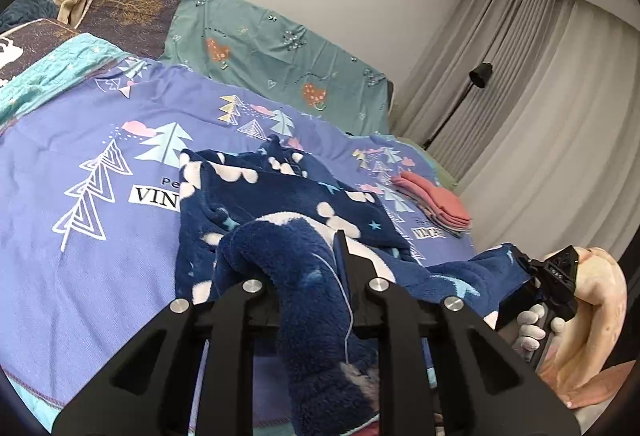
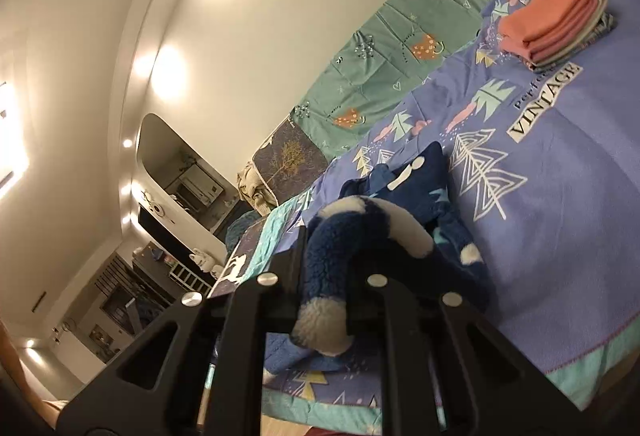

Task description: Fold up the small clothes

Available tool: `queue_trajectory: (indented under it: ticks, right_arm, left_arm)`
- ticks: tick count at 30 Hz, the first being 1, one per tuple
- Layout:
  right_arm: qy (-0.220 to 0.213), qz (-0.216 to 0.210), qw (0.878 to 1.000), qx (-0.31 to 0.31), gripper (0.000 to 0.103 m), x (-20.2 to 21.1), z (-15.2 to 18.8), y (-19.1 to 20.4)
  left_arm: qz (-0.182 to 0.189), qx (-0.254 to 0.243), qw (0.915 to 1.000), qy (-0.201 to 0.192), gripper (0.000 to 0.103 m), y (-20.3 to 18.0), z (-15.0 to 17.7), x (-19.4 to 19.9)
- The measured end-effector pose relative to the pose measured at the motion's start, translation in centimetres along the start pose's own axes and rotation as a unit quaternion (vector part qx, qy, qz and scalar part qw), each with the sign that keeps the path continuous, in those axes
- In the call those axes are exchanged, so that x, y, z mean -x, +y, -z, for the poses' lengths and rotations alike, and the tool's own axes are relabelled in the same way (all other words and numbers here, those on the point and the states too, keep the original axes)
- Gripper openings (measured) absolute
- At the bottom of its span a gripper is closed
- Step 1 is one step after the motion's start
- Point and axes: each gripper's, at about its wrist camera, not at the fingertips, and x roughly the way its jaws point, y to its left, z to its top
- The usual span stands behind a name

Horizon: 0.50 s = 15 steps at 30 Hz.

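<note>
Nearest, left tool [image 1: 320, 268] clamped on a bunched fold of the navy fleece garment [image 1: 280, 203]; right tool [image 2: 340, 268] likewise pinched shut on another fold (white-patched pile bulging between the fingers). Garment raised at the bed's [image 1: 80, 163] near edge, its remainder spread toward the middle. Farther off, folded pink stack [image 2: 556, 19] toward the bed's far corner.

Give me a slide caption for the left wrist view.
Left claw shut on navy fleece garment over the purple bedspread.
</note>
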Motion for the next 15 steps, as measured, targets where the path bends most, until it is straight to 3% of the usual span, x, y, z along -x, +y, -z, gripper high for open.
queue_trajectory:
  ticks: [15]
  right_arm:
    - [0.006,-0.012,1.000,0.016,0.015,-3.2,-2.5,0.0]
  left_arm:
    - [-0.004,0.005,1.0000,0.001,0.019,0.7,-2.4,-2.7]
